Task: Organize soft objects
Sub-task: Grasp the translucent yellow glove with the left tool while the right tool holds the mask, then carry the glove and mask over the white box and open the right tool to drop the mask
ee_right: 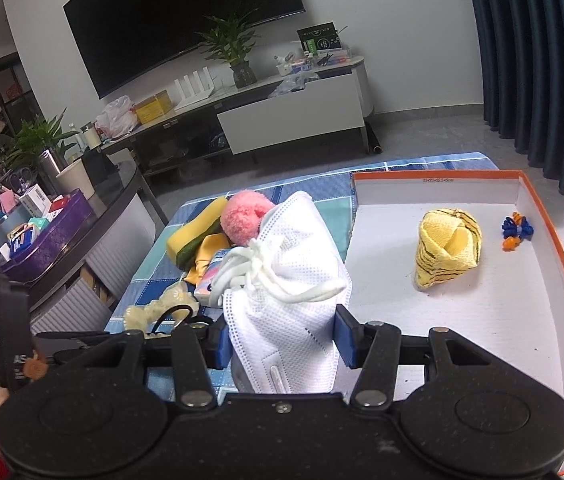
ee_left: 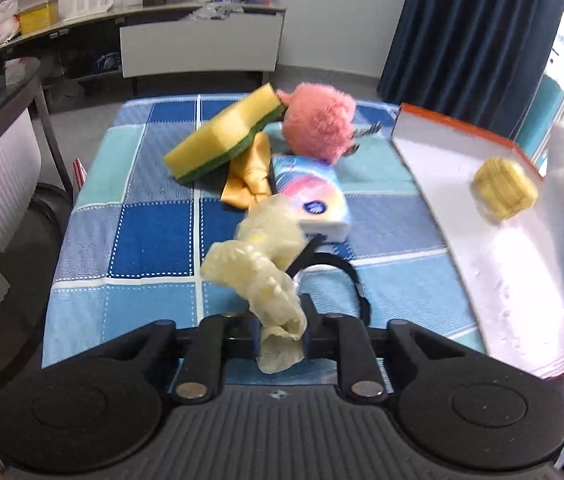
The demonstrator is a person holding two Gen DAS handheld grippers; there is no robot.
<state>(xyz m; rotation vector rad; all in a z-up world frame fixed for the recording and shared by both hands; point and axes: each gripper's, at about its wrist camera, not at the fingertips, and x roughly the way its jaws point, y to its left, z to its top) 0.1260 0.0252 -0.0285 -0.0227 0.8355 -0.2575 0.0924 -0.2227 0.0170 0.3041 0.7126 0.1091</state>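
My left gripper (ee_left: 282, 338) is shut on a pale yellow frilly band (ee_left: 260, 276), which hangs crumpled above the blue checked cloth (ee_left: 154, 240). Behind it lie a tissue pack (ee_left: 309, 196), a yellow satin bow (ee_left: 250, 176), a yellow-green sponge (ee_left: 226, 132) and a pink plush toy (ee_left: 317, 124). My right gripper (ee_right: 282, 344) is shut on a white mesh face mask (ee_right: 285, 292) with looped straps, held over the left edge of the orange-rimmed white tray (ee_right: 481, 340). In the tray sit a yellow tiger-striped cloth (ee_right: 447, 248) and a blue-orange hair tie (ee_right: 515, 232).
A black loop band (ee_left: 345, 276) lies on the cloth just ahead of my left gripper. The tray (ee_left: 501, 280) fills the table's right side. A dark side table (ee_right: 94, 216) with a purple box stands to the left. A TV cabinet (ee_right: 289, 116) stands behind.
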